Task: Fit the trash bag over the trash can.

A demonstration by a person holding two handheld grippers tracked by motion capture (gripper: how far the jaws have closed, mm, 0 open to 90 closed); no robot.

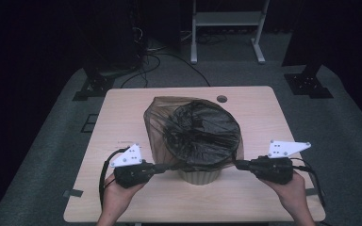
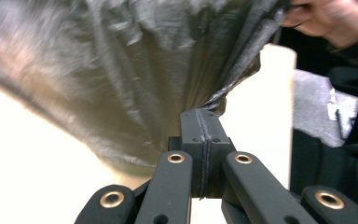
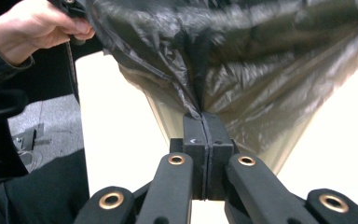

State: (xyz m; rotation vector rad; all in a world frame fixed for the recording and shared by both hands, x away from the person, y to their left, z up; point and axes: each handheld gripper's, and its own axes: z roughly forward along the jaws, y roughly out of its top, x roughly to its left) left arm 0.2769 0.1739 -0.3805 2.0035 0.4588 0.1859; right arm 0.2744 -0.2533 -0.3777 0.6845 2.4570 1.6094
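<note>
At table centre, both grippers, left [image 1: 162, 166] and right [image 1: 239, 164], pinch the bin bag [image 1: 193, 129] edges, fitting it over the bin [image 1: 199, 177]; next, pull downward evenly.

No text, label, brand or number can be read anywhere. A white mark shows on the grey garment [image 2: 328, 109] of the person in the left gripper view, but it is too blurred to make out.
</note>
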